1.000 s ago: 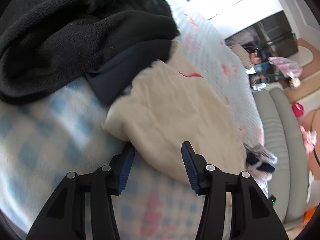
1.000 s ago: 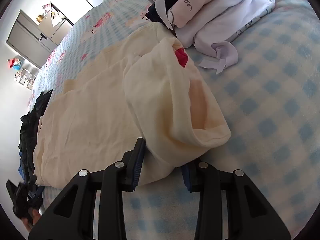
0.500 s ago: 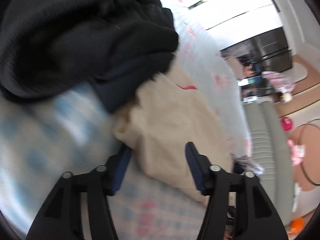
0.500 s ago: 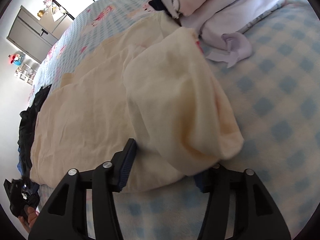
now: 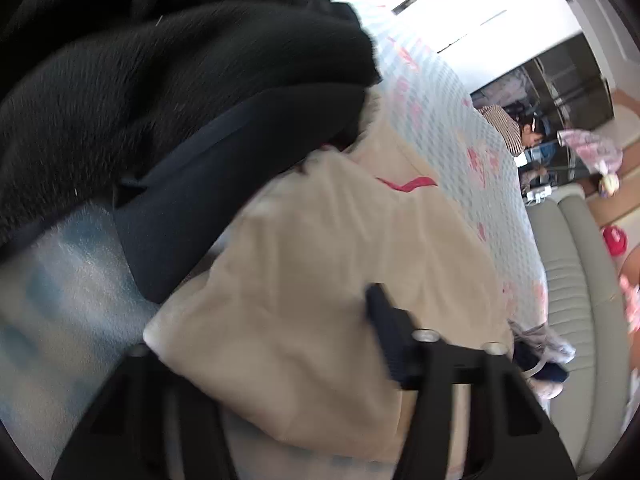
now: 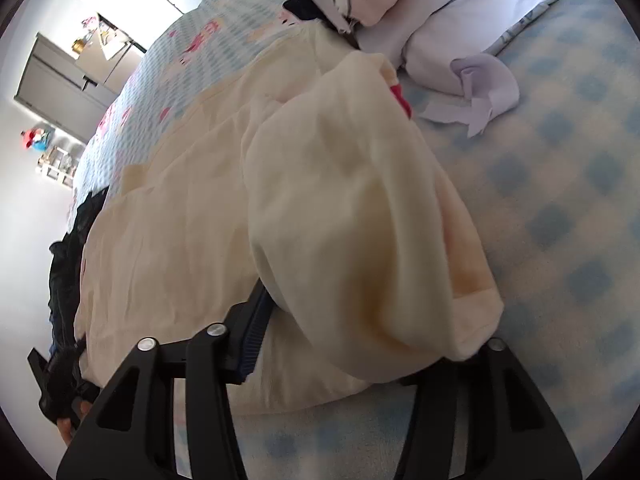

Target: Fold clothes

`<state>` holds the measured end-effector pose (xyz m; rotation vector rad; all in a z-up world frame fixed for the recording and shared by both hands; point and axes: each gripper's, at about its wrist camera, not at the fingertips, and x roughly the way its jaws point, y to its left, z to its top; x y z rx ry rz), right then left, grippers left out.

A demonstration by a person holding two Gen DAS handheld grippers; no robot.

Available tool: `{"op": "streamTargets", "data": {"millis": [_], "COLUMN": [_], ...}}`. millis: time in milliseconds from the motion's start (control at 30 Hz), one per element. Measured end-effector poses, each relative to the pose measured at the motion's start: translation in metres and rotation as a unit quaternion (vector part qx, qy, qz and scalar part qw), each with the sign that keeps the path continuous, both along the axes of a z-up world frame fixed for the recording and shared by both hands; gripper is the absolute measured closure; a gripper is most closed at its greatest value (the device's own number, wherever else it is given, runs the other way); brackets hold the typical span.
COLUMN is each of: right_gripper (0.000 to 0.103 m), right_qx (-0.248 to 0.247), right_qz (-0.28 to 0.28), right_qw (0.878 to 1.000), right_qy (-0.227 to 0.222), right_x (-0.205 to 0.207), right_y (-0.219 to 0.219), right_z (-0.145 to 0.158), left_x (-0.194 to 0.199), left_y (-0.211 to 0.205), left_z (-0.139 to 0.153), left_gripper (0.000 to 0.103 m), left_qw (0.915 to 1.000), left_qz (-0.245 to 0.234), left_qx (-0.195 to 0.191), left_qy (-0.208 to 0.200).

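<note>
A cream garment [image 5: 320, 260] lies spread on the blue-checked bed sheet [image 5: 60, 300]. In the left wrist view its corner sits between the closing jaws of my left gripper [image 5: 272, 332]. The cloth covers the left finger, and the right finger [image 5: 384, 320] rests against the fabric. In the right wrist view a folded-over hump of the same cream garment [image 6: 340, 200], with a red mark near its top, fills the closing jaws of my right gripper [image 6: 372, 328]. Its left finger [image 6: 256, 316] touches the fold and the cloth hides the right one. In both views the jaws still stand wide.
A black fleece [image 5: 160, 80] and a navy garment [image 5: 224, 184] crowd the cream cloth's far left. Folded white and patterned clothes [image 6: 460, 20] and a lavender piece [image 6: 488, 80] lie beyond it on the sheet [image 6: 560, 200]. A grey sofa [image 5: 580, 260] and a seated person [image 5: 520, 128] are beyond the bed.
My left gripper pushed forward, and the cream corner now lies over its left finger. The right gripper's jaws widened around the folded hump, which now sits deeper between them.
</note>
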<state>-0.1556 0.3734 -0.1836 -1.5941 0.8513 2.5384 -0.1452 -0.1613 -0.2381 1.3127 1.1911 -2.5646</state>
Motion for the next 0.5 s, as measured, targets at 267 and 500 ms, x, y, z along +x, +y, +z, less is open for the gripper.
{"op": "streamTargets", "data": {"millis": [267,500], "right_gripper": [0.052,0.096], "right_qx": [0.022,0.103], "right_qz": [0.009,-0.014], "right_qw": [1.0,0.994], "right_qy": [0.005,0.043], "right_x": [-0.018,0.0], "right_y": [-0.012,-0.02], "right_z": [0.006,0.043], "left_x": [-0.017,-0.011], "left_y": [-0.006,0.01], "left_z": [-0.014,0.03], "left_gripper": [0.077,0.092], "left_qw": [0.9985,0.9988], "left_qz": [-0.014,-0.026], "left_qx": [0.052,0.011], "left_qy": [-0.006,0.039]}}
